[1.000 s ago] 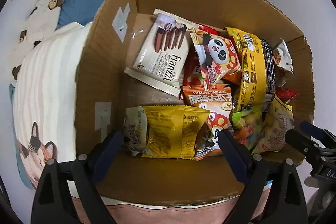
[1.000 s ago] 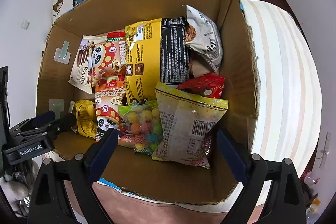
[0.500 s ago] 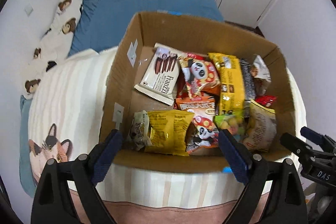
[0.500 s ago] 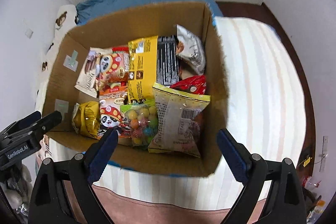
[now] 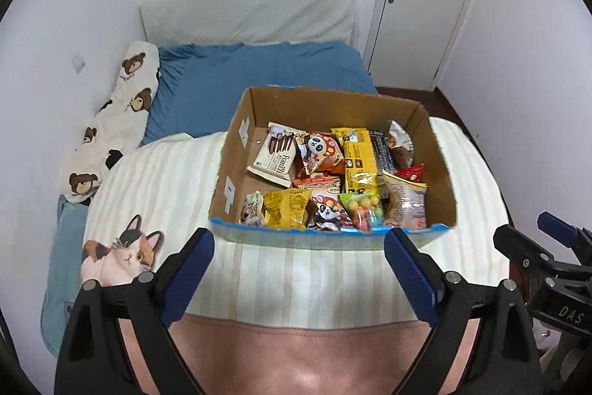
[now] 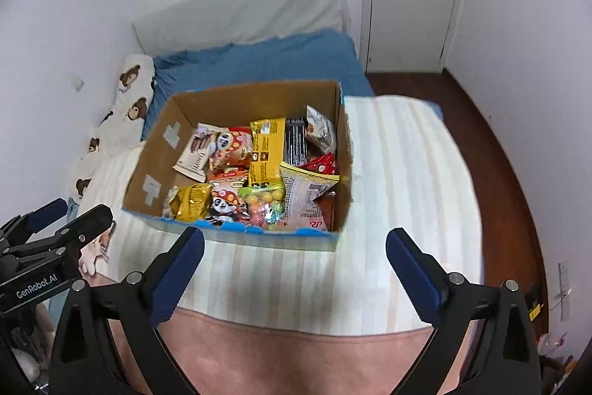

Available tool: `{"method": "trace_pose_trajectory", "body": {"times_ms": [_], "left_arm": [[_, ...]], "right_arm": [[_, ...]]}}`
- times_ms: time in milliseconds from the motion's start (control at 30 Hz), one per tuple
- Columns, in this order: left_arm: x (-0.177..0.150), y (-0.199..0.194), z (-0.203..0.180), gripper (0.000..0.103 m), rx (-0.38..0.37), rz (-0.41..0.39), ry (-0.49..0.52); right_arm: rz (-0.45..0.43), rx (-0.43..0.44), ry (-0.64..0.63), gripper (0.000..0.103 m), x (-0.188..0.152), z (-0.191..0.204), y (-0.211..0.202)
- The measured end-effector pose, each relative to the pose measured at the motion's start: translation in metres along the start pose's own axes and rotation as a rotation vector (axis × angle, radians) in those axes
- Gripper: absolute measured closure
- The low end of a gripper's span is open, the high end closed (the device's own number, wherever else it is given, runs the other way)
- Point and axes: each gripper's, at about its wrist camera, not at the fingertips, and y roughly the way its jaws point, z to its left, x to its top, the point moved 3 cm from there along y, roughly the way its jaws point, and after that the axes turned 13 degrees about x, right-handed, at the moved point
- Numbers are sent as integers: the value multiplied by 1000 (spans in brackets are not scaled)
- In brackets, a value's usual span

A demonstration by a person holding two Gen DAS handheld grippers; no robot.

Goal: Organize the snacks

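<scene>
An open cardboard box (image 5: 240, 169) sits at centre frame on a striped blanket, packed with snack packets lying flat and overlapping. A white wafer pack (image 5: 274, 158) lies at the upper left inside, beside a panda-printed bag (image 5: 320, 150) and a tall yellow packet (image 5: 358, 160). Along the near wall: a crumpled yellow bag (image 5: 286, 210), a second panda pack (image 5: 327, 211), a clear bag of coloured candy balls (image 5: 362, 210) and a pale printed pouch (image 5: 405, 204). A red wrapper (image 5: 412, 173) peeks out at right.

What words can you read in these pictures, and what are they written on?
"Franzzi": white wafer packet in the brown cardboard box.
"GenRobot.AI": black left gripper, right wrist view.
"DAS": black right gripper, left wrist view.
Print on the other snack bags: too small or blurred.
</scene>
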Motion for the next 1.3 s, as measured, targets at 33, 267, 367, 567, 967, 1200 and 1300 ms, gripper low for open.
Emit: {"method": "trace_pose_trajectory", "body": {"times_ms": [33, 267, 367, 567, 967, 1200, 1300], "left_arm": [[-4, -9, 2, 9, -1, -11, -4], [-22, -63, 13, 9, 34, -105, -4], [-28, -83, 19, 9, 35, -134, -21], [-40, -117, 29, 9, 54, -177, -28], [-51, -143, 34, 9, 53, -220, -34], [-48, -120, 26, 1, 8, -181, -40], [-42, -111, 19, 0, 15, -180, -30]], "right_arm": [[-13, 3, -7, 3, -4, 4, -10], [-121, -1, -65, 1, -29, 32, -81], [-156, -3, -91, 1, -38, 42, -106], [-195, 20, -119, 1, -55, 59, -147], [-240, 32, -147, 0, -66, 73, -182], [-222, 18, -110, 0, -58, 57, -165], [-216, 3, -95, 0, -53, 48, -154]]}}
